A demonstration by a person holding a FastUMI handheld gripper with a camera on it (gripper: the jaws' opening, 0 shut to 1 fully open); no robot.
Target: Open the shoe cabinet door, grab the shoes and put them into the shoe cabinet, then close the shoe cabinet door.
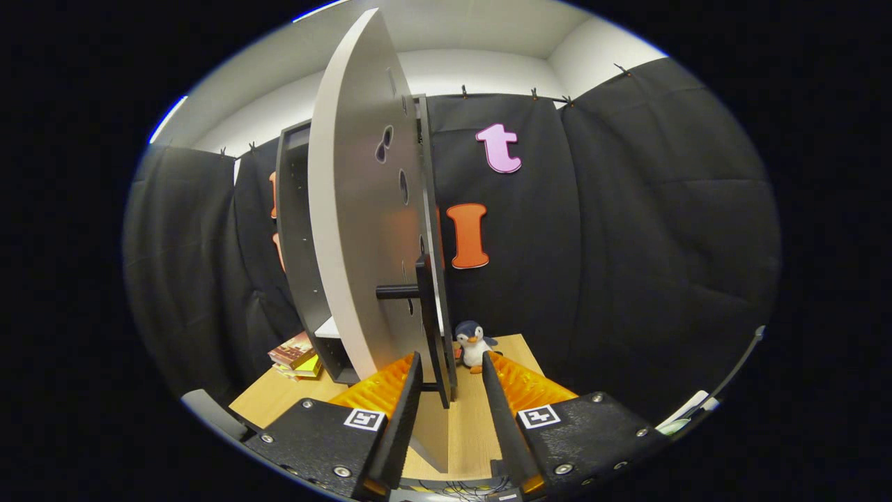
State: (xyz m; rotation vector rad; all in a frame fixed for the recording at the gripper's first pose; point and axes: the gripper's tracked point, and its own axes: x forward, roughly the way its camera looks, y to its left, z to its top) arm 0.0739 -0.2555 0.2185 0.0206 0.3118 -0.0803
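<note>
The shoe cabinet (pixel 293 237) stands on a wooden table (pixel 468 425), dark-framed, with a pale shelf low inside. Its light grey door (pixel 355 209) is swung out towards me and I see it almost edge-on. A black handle (pixel 426 307) runs down the door's free edge on a short stub. My gripper (pixel 451 359) is open just below and in front of that edge. The handle's lower end hangs in the gap between the fingers, closer to the left fingertip (pixel 414 369), and neither finger presses on it.
A small plush penguin (pixel 474 343) sits on the table just beyond the fingers, right of the door. A stack of books (pixel 295 355) lies left of the cabinet's foot. Black cloth walls close in behind and on both sides.
</note>
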